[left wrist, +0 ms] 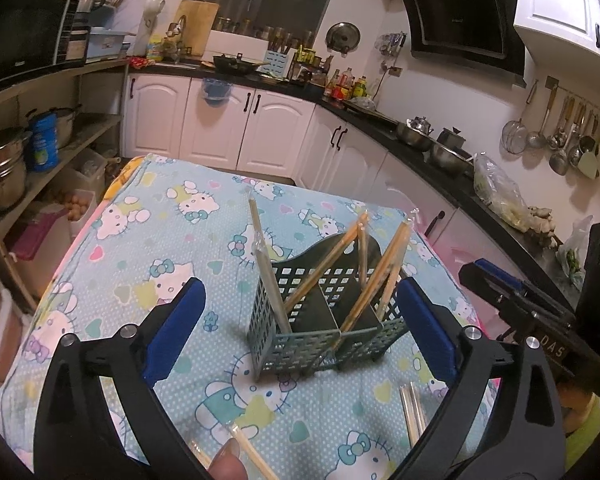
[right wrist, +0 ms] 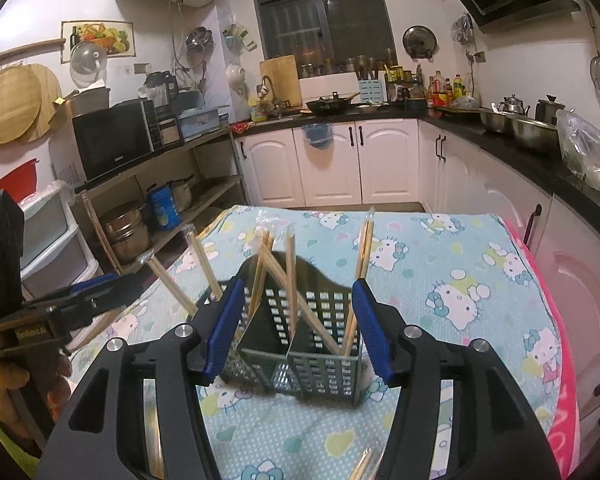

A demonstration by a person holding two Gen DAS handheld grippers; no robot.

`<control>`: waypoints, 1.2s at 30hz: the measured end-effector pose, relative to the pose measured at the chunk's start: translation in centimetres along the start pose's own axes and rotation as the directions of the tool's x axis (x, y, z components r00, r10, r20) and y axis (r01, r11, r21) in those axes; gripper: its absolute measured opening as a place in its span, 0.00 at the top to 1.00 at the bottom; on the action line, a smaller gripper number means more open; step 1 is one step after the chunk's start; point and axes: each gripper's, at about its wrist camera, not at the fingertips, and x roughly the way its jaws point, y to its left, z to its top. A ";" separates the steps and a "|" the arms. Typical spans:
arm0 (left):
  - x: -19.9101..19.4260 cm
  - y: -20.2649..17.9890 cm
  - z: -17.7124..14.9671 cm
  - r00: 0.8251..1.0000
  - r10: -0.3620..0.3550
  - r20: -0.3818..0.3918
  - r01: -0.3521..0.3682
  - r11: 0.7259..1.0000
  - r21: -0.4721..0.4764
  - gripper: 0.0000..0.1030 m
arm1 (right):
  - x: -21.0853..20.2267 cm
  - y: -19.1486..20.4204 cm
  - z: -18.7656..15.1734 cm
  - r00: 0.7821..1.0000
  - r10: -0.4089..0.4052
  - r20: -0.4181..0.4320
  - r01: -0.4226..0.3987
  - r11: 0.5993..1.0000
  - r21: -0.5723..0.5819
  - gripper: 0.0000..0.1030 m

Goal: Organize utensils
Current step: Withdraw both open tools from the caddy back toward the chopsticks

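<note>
Chopsticks (left wrist: 384, 276) in clear sleeves lean at angles in the dark slotted caddy (right wrist: 300, 344) — spread across its compartments, probably for sorting. Your left gripper (left wrist: 300, 332) and right gripper (right wrist: 298, 330) both hover with jaws wide apart on either side of the caddy, holding nothing. More wrapped pairs (left wrist: 414, 412) lie on the Hello Kitty tablecloth (left wrist: 148, 240) near you — likely next. Cluttered kitchen behind: white cabinets (right wrist: 328, 160), microwave (right wrist: 116, 140).
</note>
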 end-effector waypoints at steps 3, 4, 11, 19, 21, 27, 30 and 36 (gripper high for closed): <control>-0.4 0.1 -0.3 1.000 0.005 -0.001 -0.005 1.000 -0.004 0.14 | -0.4 0.2 -0.6 1.000 0.001 -0.008 -0.001 1.000 -0.003 0.47; -0.6 0.2 -0.5 1.000 0.004 -0.002 -0.004 1.000 -0.006 0.14 | -0.6 0.3 -0.8 1.000 0.000 -0.012 0.000 1.000 -0.004 0.47; -1.4 0.1 -1.9 1.000 0.004 -0.016 -0.005 1.000 -0.006 0.14 | -1.6 0.7 -2.3 0.999 -0.008 -0.034 0.008 1.000 -0.015 0.47; -2.0 0.7 -3.5 0.999 0.008 -0.034 -0.008 1.000 -0.022 0.14 | -2.7 0.5 -4.1 0.998 -0.018 -0.057 0.017 1.000 -0.007 0.47; -2.2 1.0 -3.9 0.999 0.010 -0.038 -0.011 1.000 -0.025 0.14 | -2.9 0.5 -4.6 0.998 -0.020 -0.065 0.020 1.000 -0.004 0.47; -2.9 1.6 -5.0 0.999 0.015 -0.051 -0.017 0.999 -0.043 0.14 | -3.3 0.5 -6.0 0.996 -0.023 -0.086 0.023 1.000 0.002 0.47; -3.4 1.9 -5.8 0.999 0.013 -0.050 -0.016 0.998 -0.056 0.14 | -3.5 0.5 -6.5 0.995 -0.025 -0.098 0.025 1.000 -0.001 0.47; -3.4 2.1 -7.1 0.997 0.011 -0.073 -0.017 0.997 -0.069 0.14 | -3.9 0.9 -7.6 0.994 -0.021 -0.111 0.021 1.000 -0.002 0.47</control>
